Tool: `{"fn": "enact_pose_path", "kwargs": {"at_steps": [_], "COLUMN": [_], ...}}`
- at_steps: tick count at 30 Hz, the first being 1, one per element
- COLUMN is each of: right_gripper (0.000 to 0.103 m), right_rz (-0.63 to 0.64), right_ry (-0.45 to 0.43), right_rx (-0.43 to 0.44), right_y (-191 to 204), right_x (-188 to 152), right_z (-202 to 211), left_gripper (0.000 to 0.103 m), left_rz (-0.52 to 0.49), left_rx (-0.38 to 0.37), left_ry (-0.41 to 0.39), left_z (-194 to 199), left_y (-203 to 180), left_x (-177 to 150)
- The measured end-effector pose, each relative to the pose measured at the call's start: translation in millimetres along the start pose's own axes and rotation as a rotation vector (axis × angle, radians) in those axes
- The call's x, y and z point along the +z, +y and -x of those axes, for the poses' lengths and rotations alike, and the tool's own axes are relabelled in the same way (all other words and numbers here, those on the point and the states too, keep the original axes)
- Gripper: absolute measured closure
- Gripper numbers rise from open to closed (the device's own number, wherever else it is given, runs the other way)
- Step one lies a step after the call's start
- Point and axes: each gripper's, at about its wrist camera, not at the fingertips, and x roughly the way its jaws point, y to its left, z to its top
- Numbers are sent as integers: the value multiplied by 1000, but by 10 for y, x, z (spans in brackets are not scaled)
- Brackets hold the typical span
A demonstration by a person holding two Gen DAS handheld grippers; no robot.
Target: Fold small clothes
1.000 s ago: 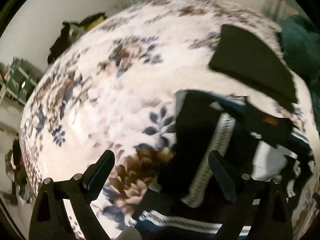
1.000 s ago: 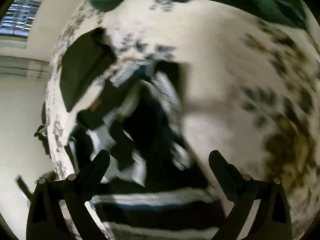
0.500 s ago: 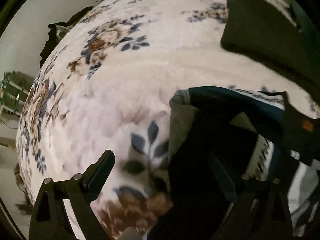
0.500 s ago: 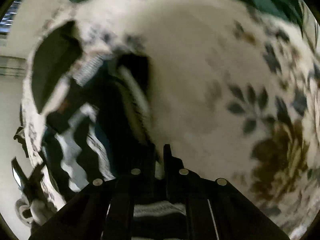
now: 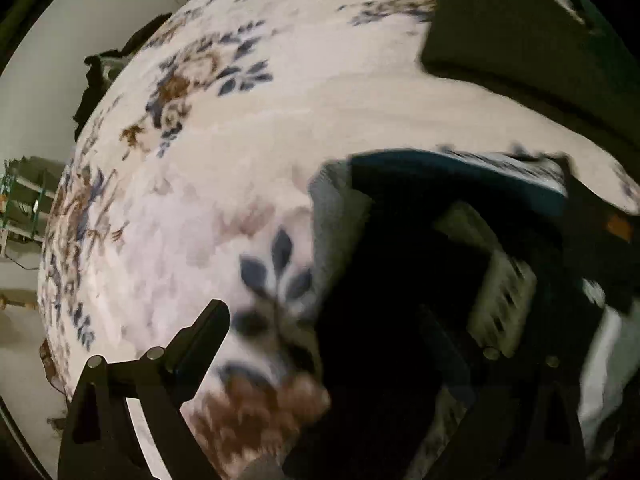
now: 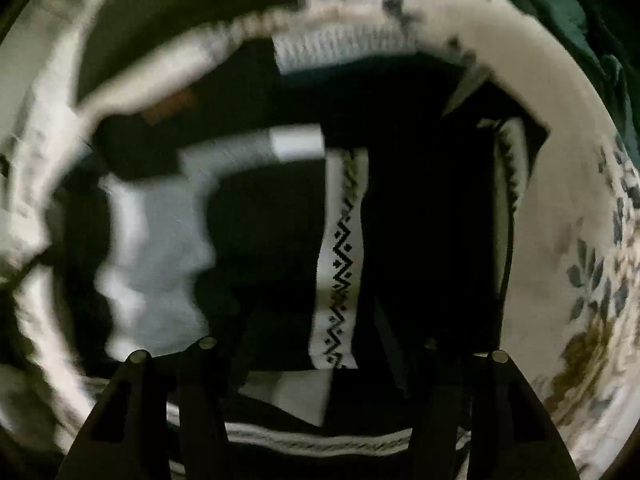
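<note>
With both grippers' fingers standing apart and holding nothing, the left gripper (image 5: pixel 320 344) and right gripper (image 6: pixel 316 364) are hovering over the sweater (image 6: pixel 340 248), lying rumpled, seemingly half folded, on the bed (image 5: pixel 240 152) beside a folded garment (image 5: pixel 520 32).
</note>
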Motion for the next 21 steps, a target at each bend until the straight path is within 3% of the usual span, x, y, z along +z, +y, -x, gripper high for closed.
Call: {"fn": "enact_pose_path", "kwargs": {"at_steps": [6,8,10,12,14,18,19,20,21], "right_gripper": [52,50,50,48,48,48,51,72,85], "right_rz": [84,48,-1,-19,-6,144,191,244,291], "right_ry": [21,38,-31,-107,-123,-16,31,64,58], "right_rx": [-56,-29,32,37,37,-4,-4,-20,-68], "right_y": [-1,0,-37,-37,8,232,308,393,459], "right_x": [-188,-137,-58,92,326,833,861,866,855], "right_z": [-57,47,298,507,530,172,64,-35,-81], "left_gripper": [7,7,7,7,7,7,7,6,5], "left_rz": [-10,-30,-66,-112,-158,-184,-186,-192,-199], "left_rx": [-25,-53,-72,-71,-49,-26,-24,-19,-13], "left_ry": [-31,-56,-86,-109,-110,-64,-63,-66,-70], "left_z": [15,189,362,455,420,146,104,90,62], "left_y": [103,106,63,-35,-142,-246,-252,-266,-278], "left_x": [258,212,122,54,27,75,100,111,137]}}
